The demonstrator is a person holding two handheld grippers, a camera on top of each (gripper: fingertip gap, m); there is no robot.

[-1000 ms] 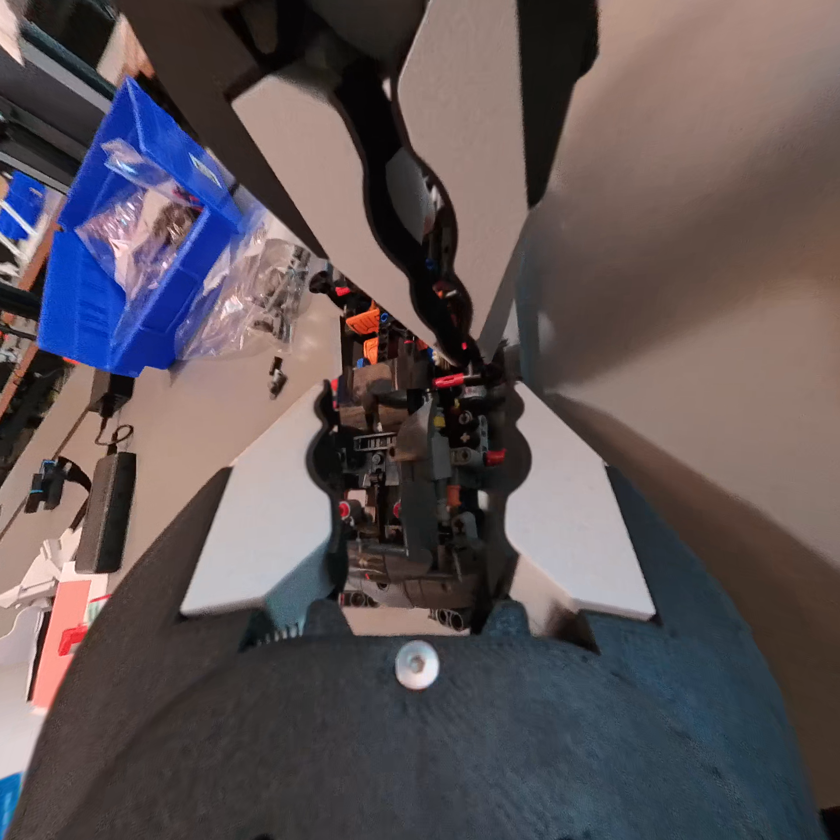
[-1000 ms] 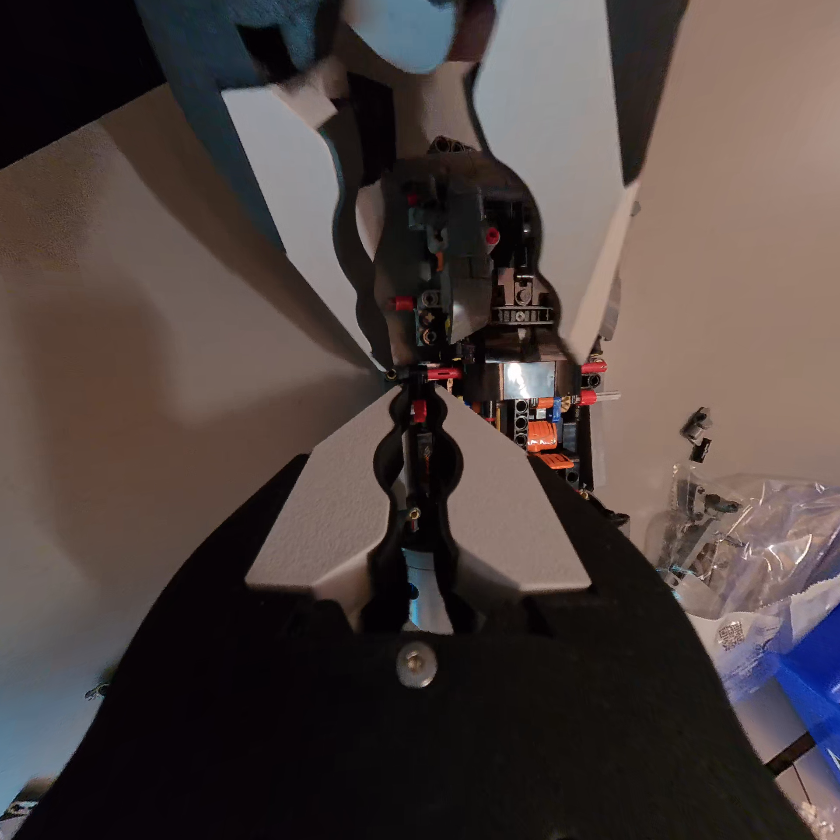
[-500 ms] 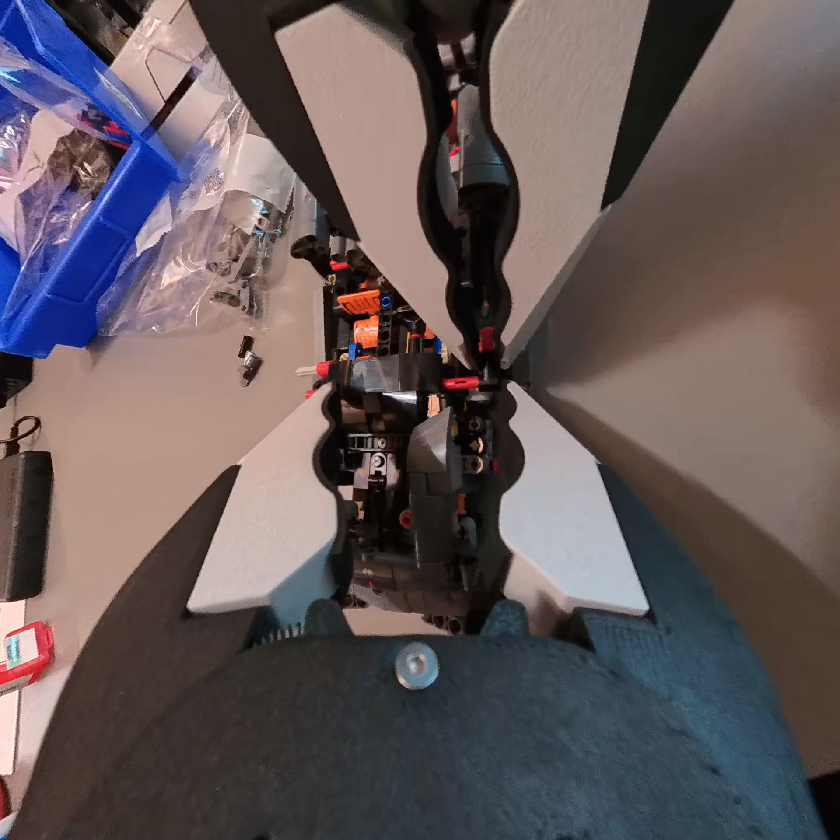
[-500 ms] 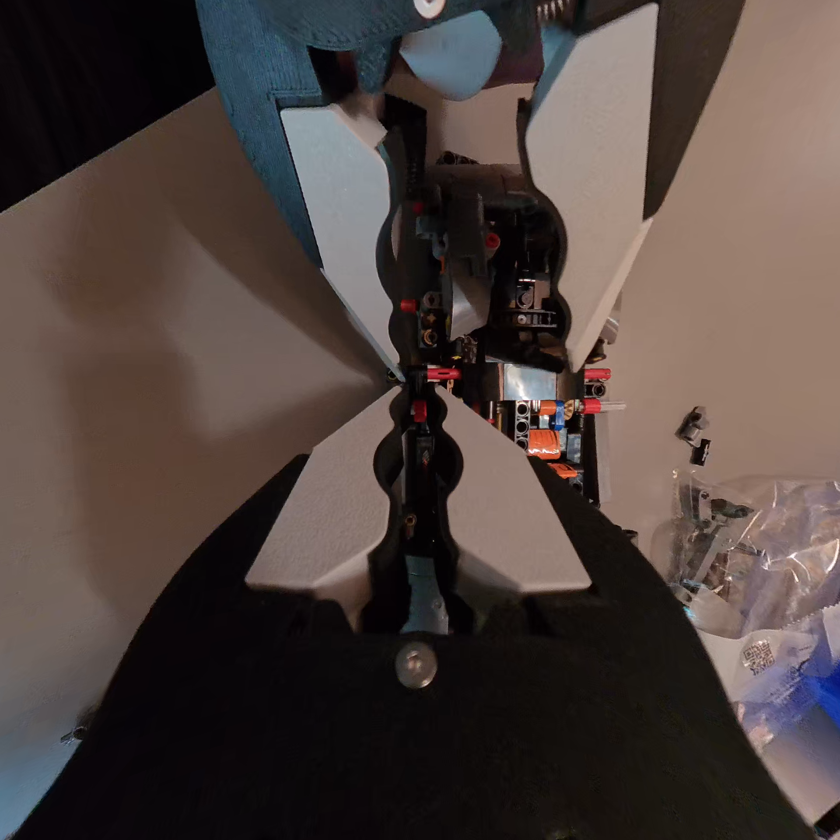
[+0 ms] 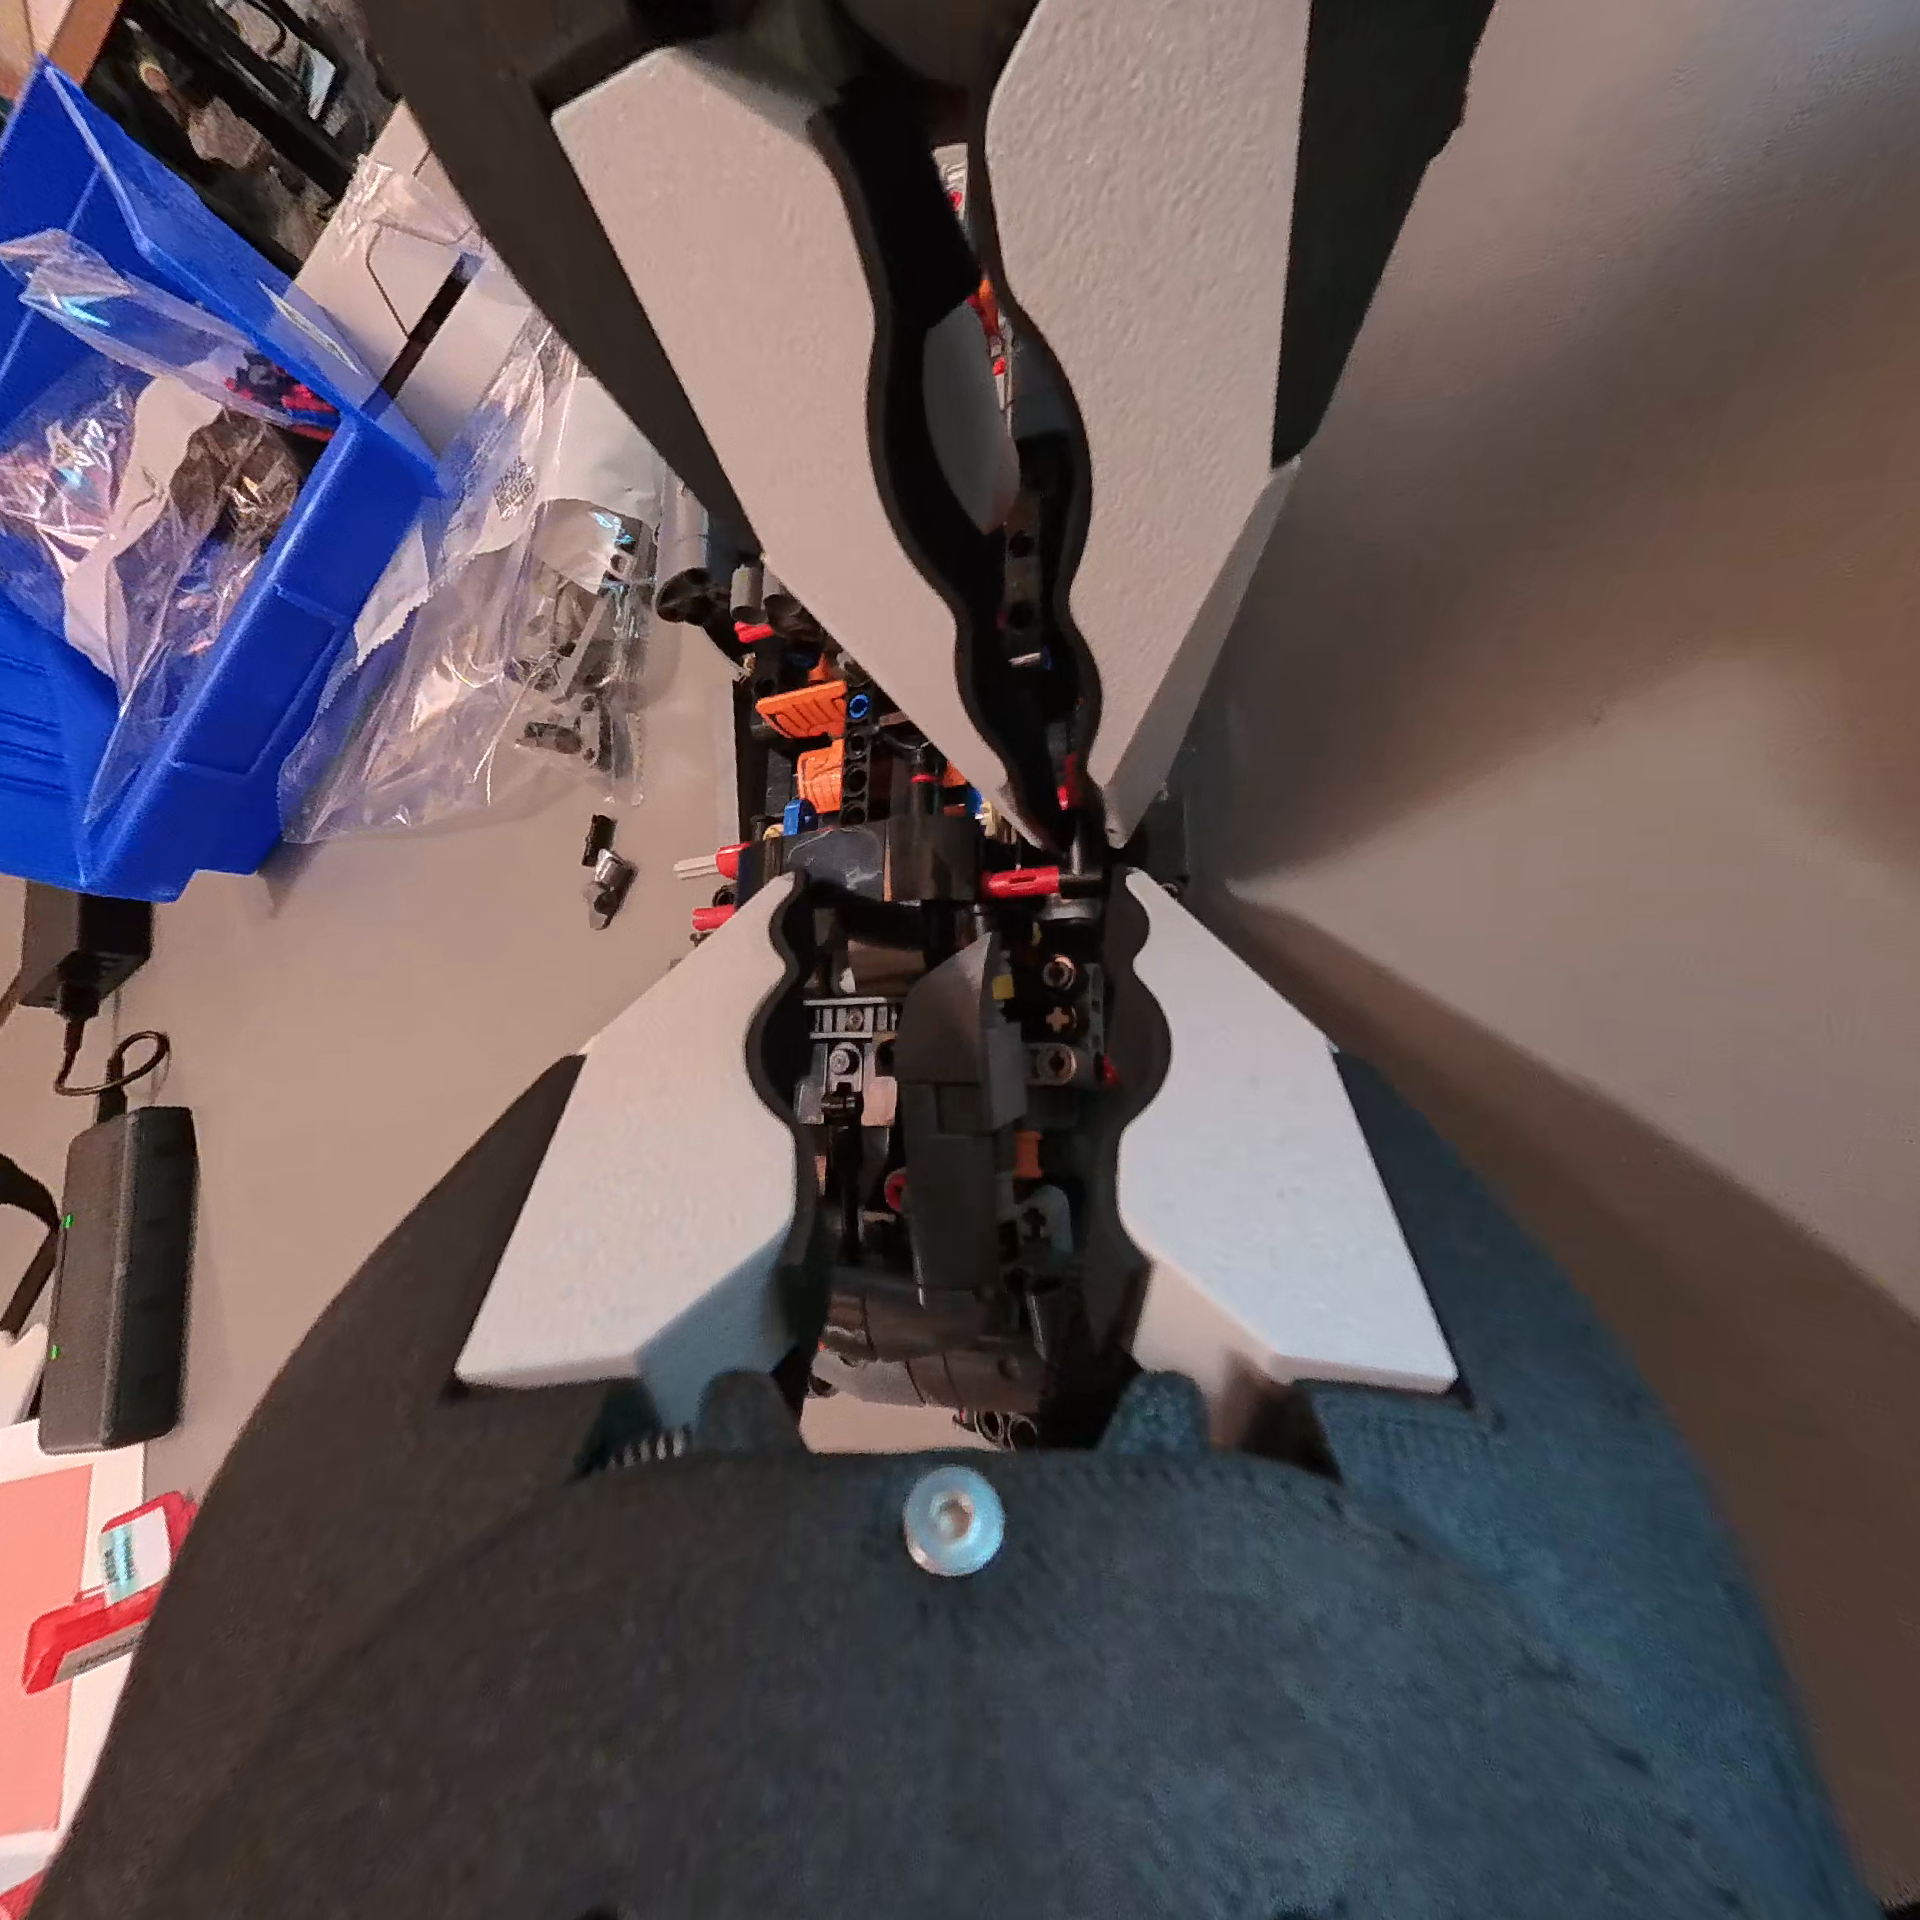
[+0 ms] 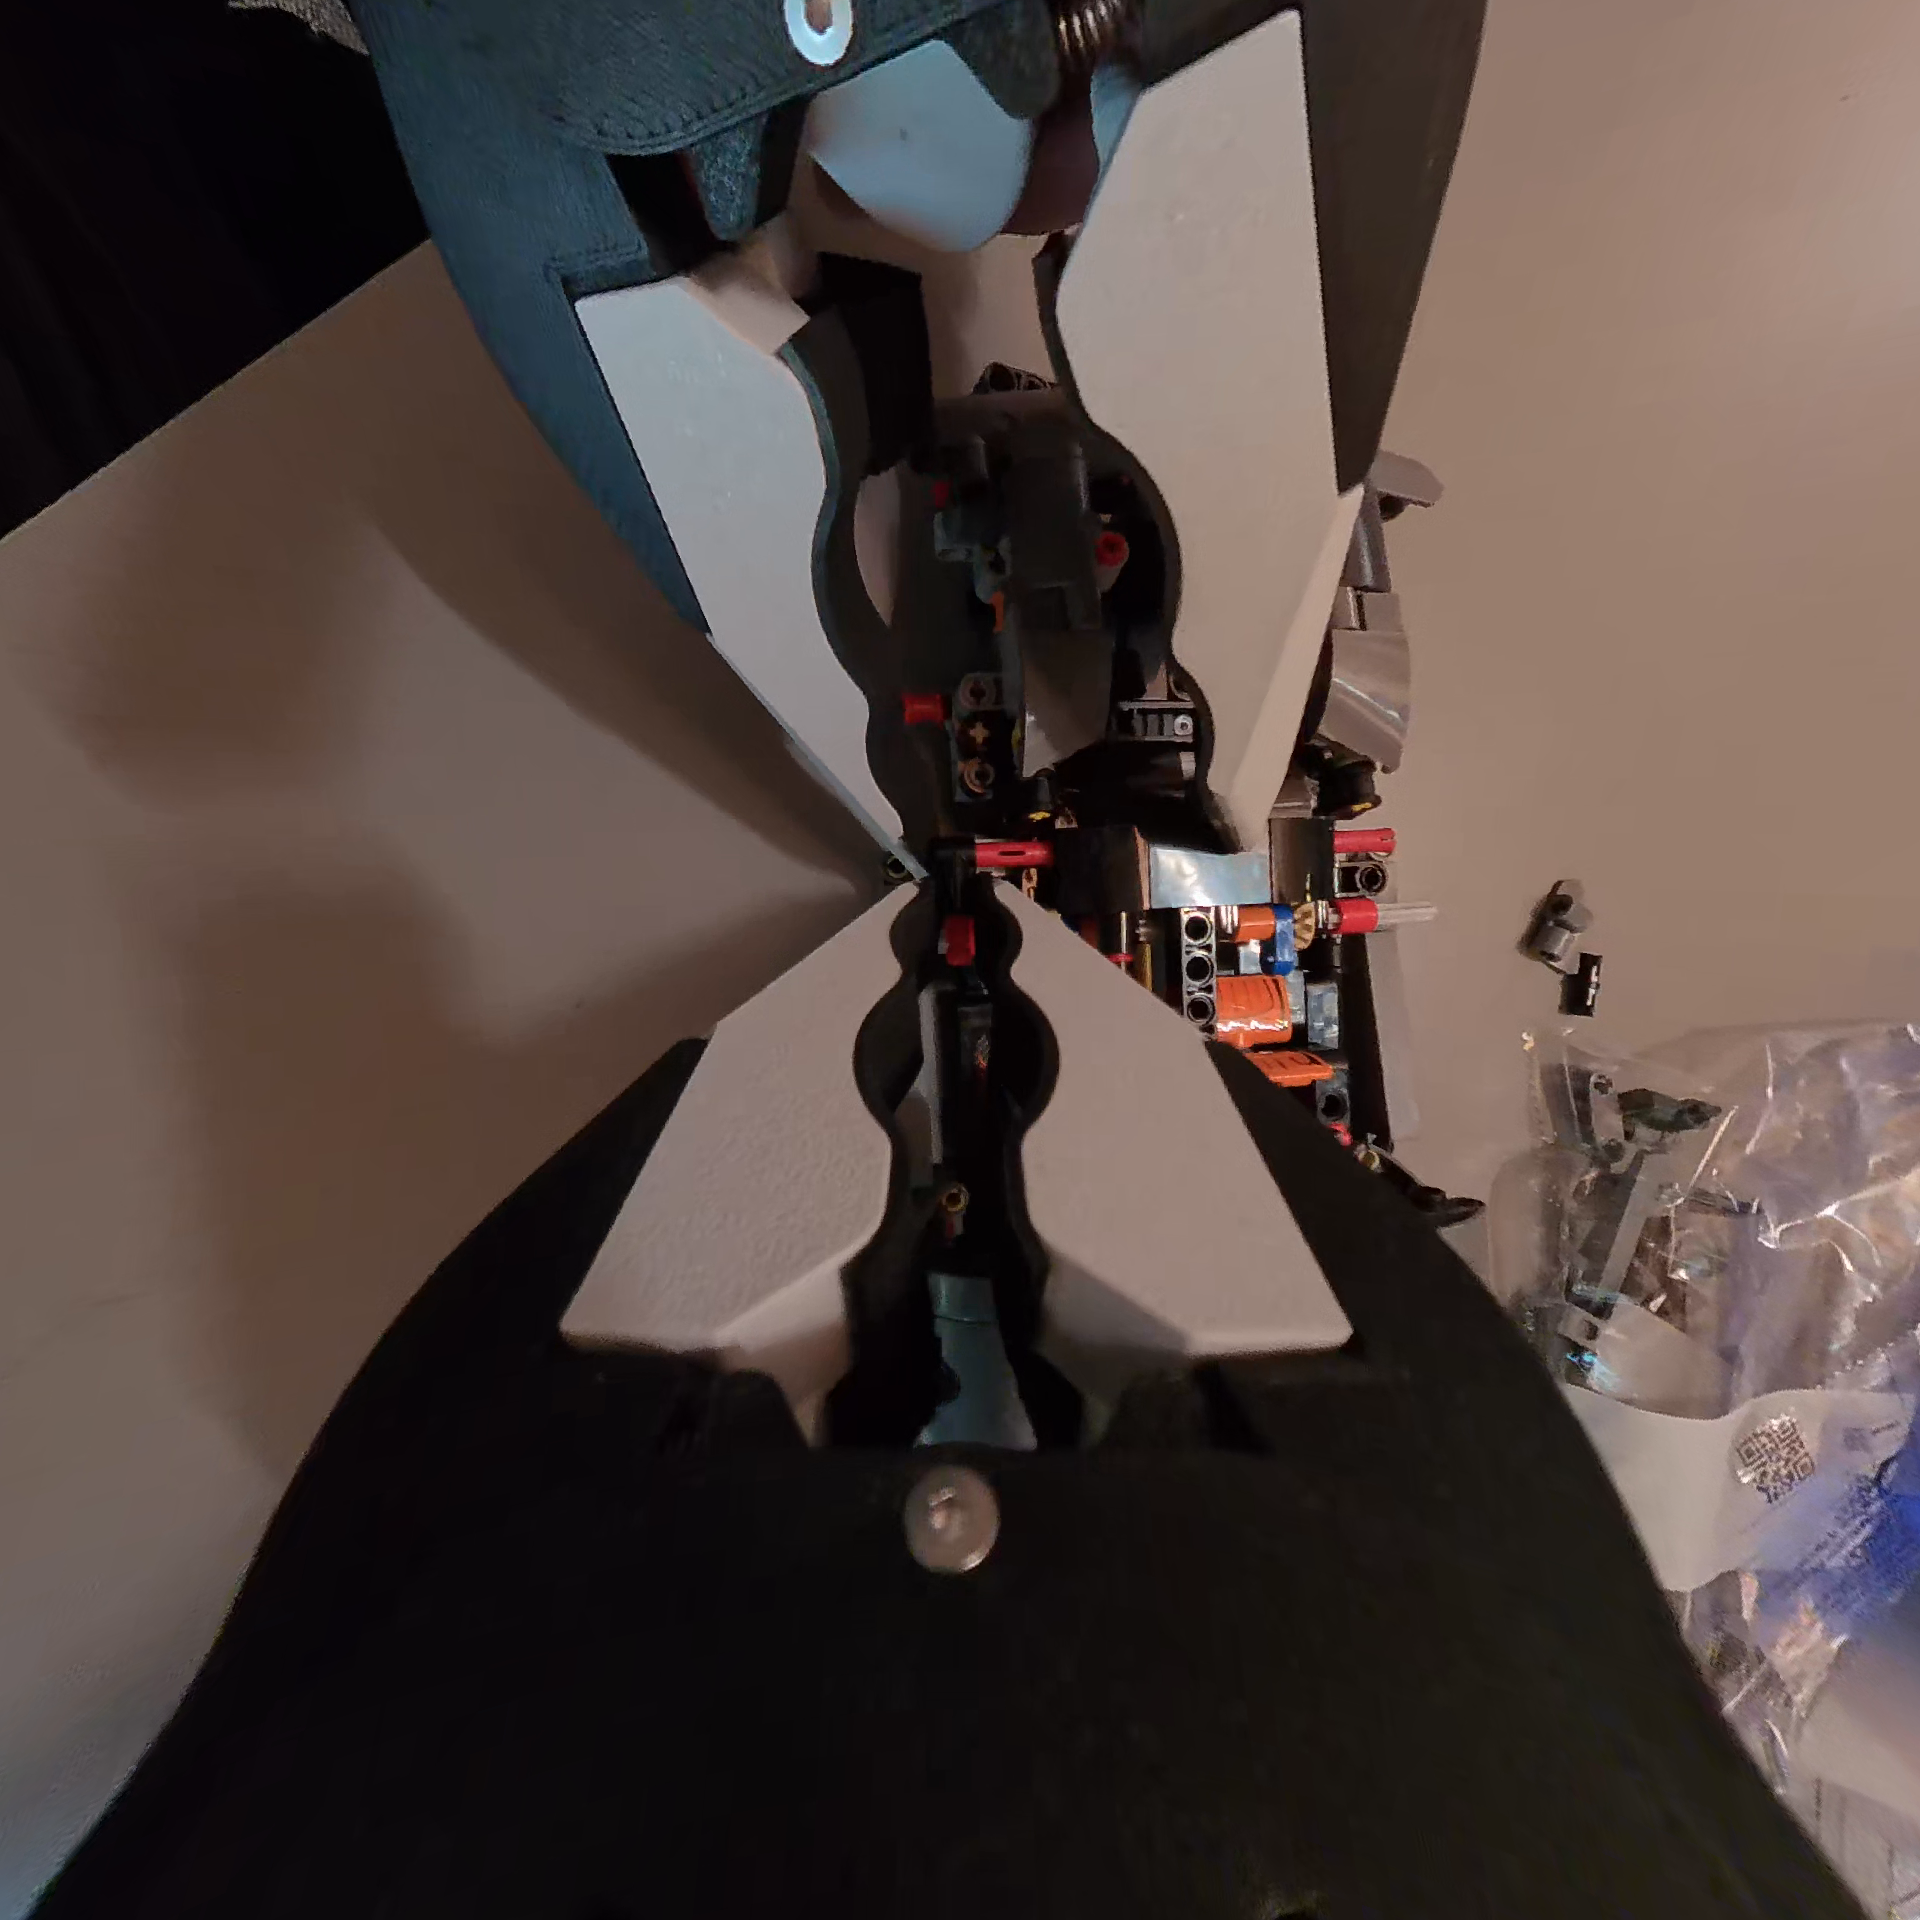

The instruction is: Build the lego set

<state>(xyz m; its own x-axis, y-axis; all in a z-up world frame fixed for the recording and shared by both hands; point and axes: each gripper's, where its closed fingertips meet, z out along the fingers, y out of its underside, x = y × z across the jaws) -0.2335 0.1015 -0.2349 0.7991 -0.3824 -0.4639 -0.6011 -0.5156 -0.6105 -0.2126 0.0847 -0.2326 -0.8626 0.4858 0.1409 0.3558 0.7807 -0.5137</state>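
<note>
A dark grey and black brick-built model (image 5: pixel 956 1122) with orange and red parts lies on the beige table (image 5: pixel 364 1039). My left gripper (image 5: pixel 956 883) straddles its near end, and both pads lie against its sides. The right wrist view shows this too: the left gripper (image 6: pixel 1081 847) comes in from the top around the model (image 6: pixel 1049 623). My right gripper (image 6: pixel 954 888) faces it, shut on a thin black beam (image 6: pixel 961 1049) that runs between its fingers. That beam joins the model by a red axle (image 6: pixel 1008 854). The right gripper (image 5: pixel 1070 826) also shows at the top of the left wrist view.
A blue bin (image 5: pixel 156 623) with clear bags stands at the far left. A clear bag of small parts (image 5: pixel 499 644) lies next to it, and shows in the right wrist view (image 6: pixel 1714 1195). Loose small pieces (image 5: pixel 608 862) and a black power adapter (image 5: pixel 120 1278) lie on the table. The tips of both grippers are at nearly the same place. It is some 35 centimetres from my left tips to the black power adapter (image 5: pixel 120 1278).
My left jaws have narrowed around the model's near end until the pads lie on its sides. My right gripper has stayed shut on the black beam.
</note>
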